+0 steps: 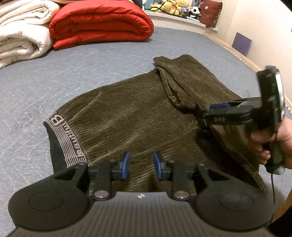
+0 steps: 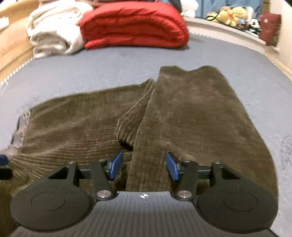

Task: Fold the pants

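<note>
The olive corduroy pants [image 1: 138,116] lie half-folded on the bed [image 1: 113,60], legs doubled over. Left gripper [image 1: 141,166] and right gripper [image 2: 144,166] hover above, fingers apart, holding nothing. Next likely: grasping an edge for another fold.

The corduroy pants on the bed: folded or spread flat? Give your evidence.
Partly folded. The corduroy pants have their leg section doubled back, overlapping the seat; the waistband stays uncovered.

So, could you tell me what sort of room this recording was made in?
Most likely a bedroom: the pants lie on a quilted grey mattress, with a folded red duvet at its far end and stuffed toys on the ledge behind.
</note>
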The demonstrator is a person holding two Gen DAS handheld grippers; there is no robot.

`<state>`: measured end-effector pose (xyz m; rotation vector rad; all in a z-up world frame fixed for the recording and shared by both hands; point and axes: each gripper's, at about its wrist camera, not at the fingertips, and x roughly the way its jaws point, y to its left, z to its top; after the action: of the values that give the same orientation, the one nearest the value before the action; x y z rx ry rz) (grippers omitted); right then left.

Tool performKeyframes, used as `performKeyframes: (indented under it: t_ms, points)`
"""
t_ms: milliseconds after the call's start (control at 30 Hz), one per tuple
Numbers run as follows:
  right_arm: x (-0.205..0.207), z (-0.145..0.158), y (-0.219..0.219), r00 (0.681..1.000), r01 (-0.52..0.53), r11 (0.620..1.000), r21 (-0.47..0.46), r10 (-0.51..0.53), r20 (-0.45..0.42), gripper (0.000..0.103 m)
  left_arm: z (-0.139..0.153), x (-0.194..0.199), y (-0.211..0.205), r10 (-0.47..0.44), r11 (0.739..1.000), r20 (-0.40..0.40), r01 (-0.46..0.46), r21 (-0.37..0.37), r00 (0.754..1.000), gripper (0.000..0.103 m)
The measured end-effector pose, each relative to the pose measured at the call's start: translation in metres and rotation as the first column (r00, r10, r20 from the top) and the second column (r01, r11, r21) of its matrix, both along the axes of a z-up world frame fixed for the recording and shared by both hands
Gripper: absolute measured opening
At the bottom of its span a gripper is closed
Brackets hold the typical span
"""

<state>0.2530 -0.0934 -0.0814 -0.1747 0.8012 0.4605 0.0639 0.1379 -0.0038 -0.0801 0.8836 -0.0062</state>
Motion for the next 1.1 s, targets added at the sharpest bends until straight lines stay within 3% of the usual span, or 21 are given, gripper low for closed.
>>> performKeyframes:
  t_ms: [67,133,200,333,500,667,767,833,967,1000,1033,1100]
  points:
    - [0.003,-0.007,0.008,1.0,-0.02,0.998,-0.063,0.021,0.008,0.052,0.002,-0.001,0.006,0.006,1.0,-0.004,-0.006,-0.001,1.0,0.033]
    - [0.004,-0.006,0.005,1.0,-0.006,0.997,-0.082,0.006,0.005,0.024,0.005,-0.005,0.008,0.011,1.0,-0.005,-0.011,0.003,1.0,0.033]
    - [0.004,0.004,-0.009,1.0,0.017,0.998,-0.057,-0.017,-0.005,0.009,0.005,-0.006,0.01,0.015,1.0,-0.002,-0.015,0.002,1.0,0.033]
    - [-0.011,0.035,-0.062,0.998,0.054,0.998,-0.019,-0.053,0.041,0.007,0.007,-0.009,0.009,0.018,1.0,0.007,-0.018,-0.009,1.0,0.033]
    - [-0.051,0.058,-0.159,0.998,0.058,0.998,0.0,-0.058,0.026,0.007,0.013,-0.01,-0.001,0.002,0.999,0.022,-0.001,-0.044,1.0,0.033]
    - [-0.103,0.049,-0.271,0.995,0.078,0.994,0.07,-0.074,-0.062,0.007,0.016,-0.012,-0.018,-0.04,0.998,0.036,0.042,-0.049,0.999,0.033]
    - [-0.127,0.034,-0.303,0.986,0.011,0.998,0.062,0.0,-0.169,0.008,0.012,-0.01,-0.023,-0.052,0.998,0.028,0.053,-0.042,0.998,0.033]
    - [-0.136,0.028,-0.307,0.975,-0.049,0.999,0.024,0.053,-0.217,0.012,0.008,-0.007,-0.023,-0.045,0.998,0.02,0.046,-0.036,0.999,0.034]
    - [-0.131,0.053,-0.31,0.99,-0.051,0.996,0.073,0.06,-0.125,0.017,-0.002,0.0,-0.021,-0.032,0.999,-0.004,0.032,-0.011,0.999,0.035]
    - [-0.129,0.062,-0.308,0.995,-0.038,0.995,0.09,0.046,-0.086,0.031,-0.005,0.001,-0.02,-0.031,1.0,-0.011,0.031,-0.004,0.999,0.035]
    - [-0.124,0.071,-0.305,0.999,-0.019,0.994,0.11,0.024,-0.037,0.053,-0.007,0.002,-0.019,-0.029,1.0,-0.017,0.029,0.003,0.999,0.035]
    - [-0.112,0.077,-0.292,0.999,0.013,0.985,0.169,-0.018,0.031,0.066,-0.012,0.005,-0.016,-0.026,1.0,-0.026,0.027,0.014,0.999,0.036]
